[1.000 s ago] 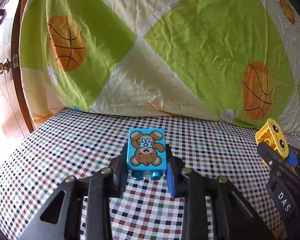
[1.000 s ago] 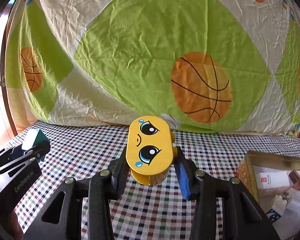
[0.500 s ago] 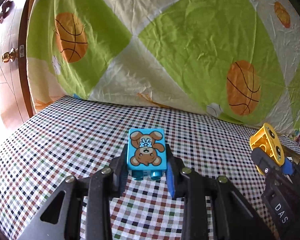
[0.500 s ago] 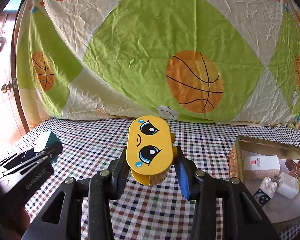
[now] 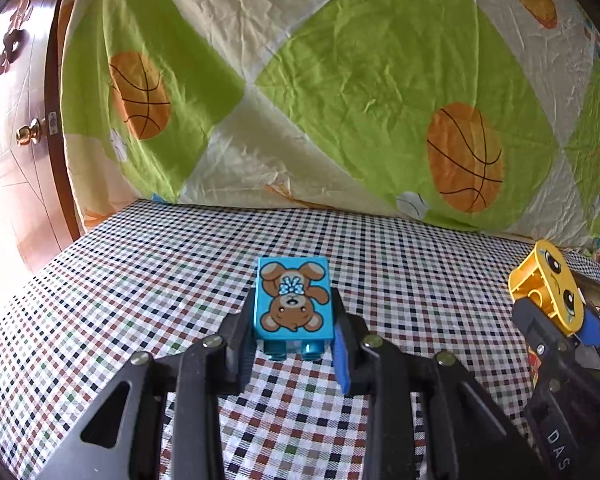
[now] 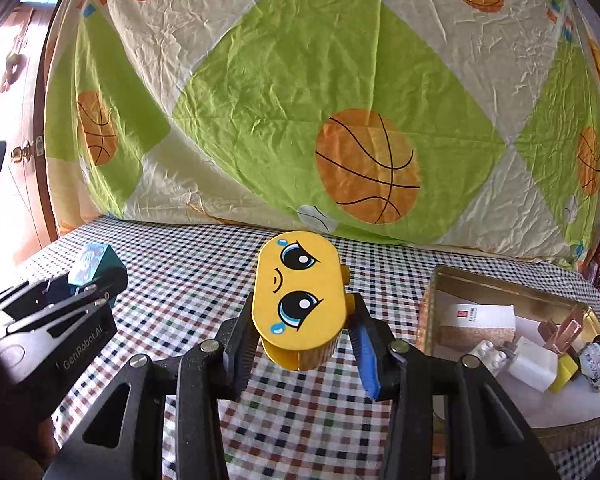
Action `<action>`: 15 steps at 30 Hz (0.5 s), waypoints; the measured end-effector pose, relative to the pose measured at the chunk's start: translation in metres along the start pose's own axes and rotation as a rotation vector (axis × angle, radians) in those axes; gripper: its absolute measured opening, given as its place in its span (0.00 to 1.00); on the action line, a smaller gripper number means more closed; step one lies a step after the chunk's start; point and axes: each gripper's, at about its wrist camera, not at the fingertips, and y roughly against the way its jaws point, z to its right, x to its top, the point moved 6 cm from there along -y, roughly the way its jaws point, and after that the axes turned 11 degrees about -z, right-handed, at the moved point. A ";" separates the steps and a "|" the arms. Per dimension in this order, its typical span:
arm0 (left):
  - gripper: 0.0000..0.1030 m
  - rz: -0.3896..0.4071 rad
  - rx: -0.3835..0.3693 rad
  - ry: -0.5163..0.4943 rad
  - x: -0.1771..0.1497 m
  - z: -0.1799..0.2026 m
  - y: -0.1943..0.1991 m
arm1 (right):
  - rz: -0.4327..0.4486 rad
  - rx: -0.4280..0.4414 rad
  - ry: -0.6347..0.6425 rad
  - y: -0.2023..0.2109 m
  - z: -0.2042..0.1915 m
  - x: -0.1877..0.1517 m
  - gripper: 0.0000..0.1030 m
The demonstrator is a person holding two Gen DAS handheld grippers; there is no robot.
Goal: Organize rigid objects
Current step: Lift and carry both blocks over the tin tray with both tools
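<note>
Found the left gripper pressed together on the blue bear block, pinching it by its two side faces, studs toward the camera, printed bear upward and upside down. Found the right gripper clamped likewise on the yellow face block, pads on the long flanks of the oval, so that the long axis ran straight ahead between the fingers. Judged both blocks lifted clear of the checked cloth.

Took the gold tin as the mark. Saw it only in the right wrist view, resting on the cloth with a white brick, a white box and other small pieces already inside. Placed the yellow face block just left of the tin's left wall and slightly short of its far rim. Placed the blue bear block well apart from the tin, farther left again, beyond the right gripper.

Judged the right hand the nearer by a clear margin, needing only a short move rightward over the left wall. Judged the oval's long axis roughly in line with that wall, so likely to drop in without a turn. Saw bare white floor in the tin's near part; reckoned that the safer spot, away from the pieces crowded toward the right end.
</note>
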 end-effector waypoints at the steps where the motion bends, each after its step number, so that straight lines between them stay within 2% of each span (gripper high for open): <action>1: 0.29 -0.001 0.001 -0.003 -0.001 0.002 0.001 | 0.005 -0.003 0.008 0.003 0.001 -0.002 0.44; 15: 0.29 0.025 0.022 -0.062 -0.018 0.033 0.027 | 0.053 -0.022 0.011 0.037 0.032 -0.020 0.44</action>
